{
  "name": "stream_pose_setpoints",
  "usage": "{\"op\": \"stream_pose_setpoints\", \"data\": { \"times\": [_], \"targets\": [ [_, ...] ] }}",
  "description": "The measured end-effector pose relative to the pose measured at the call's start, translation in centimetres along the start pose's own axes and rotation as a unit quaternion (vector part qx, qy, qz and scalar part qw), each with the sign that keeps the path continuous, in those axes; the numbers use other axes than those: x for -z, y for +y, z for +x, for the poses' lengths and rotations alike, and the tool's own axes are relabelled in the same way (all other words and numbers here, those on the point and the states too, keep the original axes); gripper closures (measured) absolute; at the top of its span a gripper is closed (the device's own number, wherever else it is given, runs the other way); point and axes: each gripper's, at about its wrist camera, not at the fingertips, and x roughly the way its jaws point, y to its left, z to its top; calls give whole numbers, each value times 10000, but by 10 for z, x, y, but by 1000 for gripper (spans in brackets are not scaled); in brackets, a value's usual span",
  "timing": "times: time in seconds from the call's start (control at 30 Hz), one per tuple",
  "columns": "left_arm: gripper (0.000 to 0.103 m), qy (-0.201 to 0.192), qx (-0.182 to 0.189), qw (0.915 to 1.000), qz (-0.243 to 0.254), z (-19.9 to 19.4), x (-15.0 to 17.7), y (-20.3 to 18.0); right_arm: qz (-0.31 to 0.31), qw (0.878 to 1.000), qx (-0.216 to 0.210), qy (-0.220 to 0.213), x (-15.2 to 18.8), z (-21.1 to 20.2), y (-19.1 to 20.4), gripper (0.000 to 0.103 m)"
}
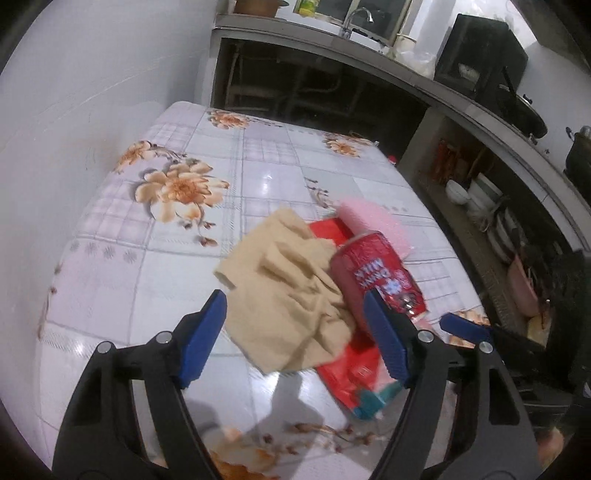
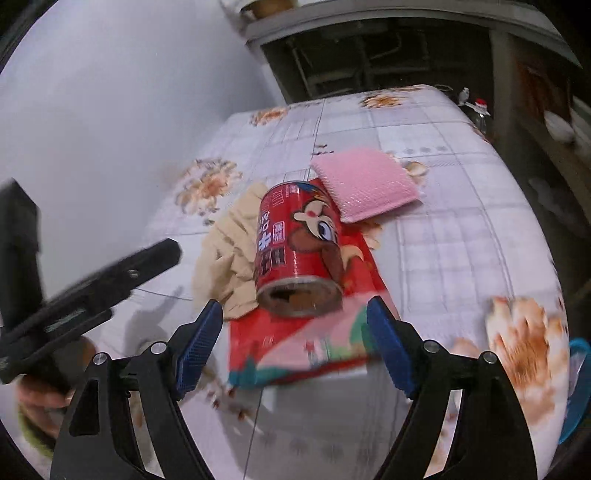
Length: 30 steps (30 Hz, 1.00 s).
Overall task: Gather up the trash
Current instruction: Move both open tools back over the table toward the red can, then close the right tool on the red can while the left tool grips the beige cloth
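Kitchen setting, with a table under a glossy floral-print checked tablecloth (image 1: 155, 236) pushed against a plain white wall (image 1: 92, 92), and a grey counter with a chrome tap (image 1: 356, 18) behind it. Using the red cylindrical drink can with a cartoon character on it (image 2: 299, 251) as the landmark: it lies on its side near the middle of the table, its opened end facing the right wrist camera. It rests on a flat red printed wrapper with a teal and pink corner (image 2: 295, 343), which sticks out from under the can toward the camera. Touching the can on its left in the right wrist view is a crumpled beige cloth (image 2: 225, 258). Just behind the can, its near corner hidden by the can's far end, sits a pink square scrubbing sponge (image 2: 365, 184).

Left gripper (image 1: 297, 332), black with blue ribbed pads, hovers just short of the can with the jaws spread wide; the beige cloth shows between the fingers, but the pads aren't pressing on anything. Right gripper (image 2: 295, 339) is the same story: fingers wide apart, nothing clamped, the can's open end and the wrapper framed between them. Lots of motion blur on the right view. Off to the can's left there, you can see the other gripper's black body with a hand (image 2: 40, 391) on its grip.
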Motion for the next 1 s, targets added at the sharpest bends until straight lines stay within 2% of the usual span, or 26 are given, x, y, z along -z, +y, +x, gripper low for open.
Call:
{"op": "stream_pose_setpoints", "data": {
  "times": [0.23, 0.27, 0.3, 0.4, 0.53, 0.77, 0.83, 0.87, 0.9, 1.0],
  "targets": [
    [41, 111, -4, 9999, -87, 12, -5, 12, -247, 9993, 257, 90, -8, 28, 9, 25],
    [43, 131, 0, 9999, -99, 13, -5, 13, -257, 9993, 277, 79, -9, 30, 9, 29],
    [46, 149, 6, 9998, -112, 15, -5, 13, -261, 9991, 318, 76, -10, 31, 8, 37],
    [51, 219, 50, 9995, -206, 18, -2, 16, -201, 9993, 327, 5, -12, 31, 8, 39],
    [52, 223, 85, 9995, -218, 20, 0, 18, -197, 9986, 424, -251, -12, 11, 7, 39],
    [52, 270, 208, 9994, -45, 20, -1, 11, 8, 9979, 487, -430, -13, -26, -5, 39],
    [49, 360, 253, 9990, 81, 25, -2, 5, 100, 9979, 458, -455, -10, -40, -10, 39],
    [43, 424, 254, 9986, 164, 28, -2, 2, 140, 9978, 453, -461, -8, -47, -13, 39],
    [33, 483, 233, 9983, 241, 31, -3, -2, 187, 9976, 473, -467, -5, -55, -17, 39],
    [28, 664, 146, 9955, 660, 45, -4, -19, 297, 9967, 612, -448, 6, -75, -28, 39]
  ]
}}
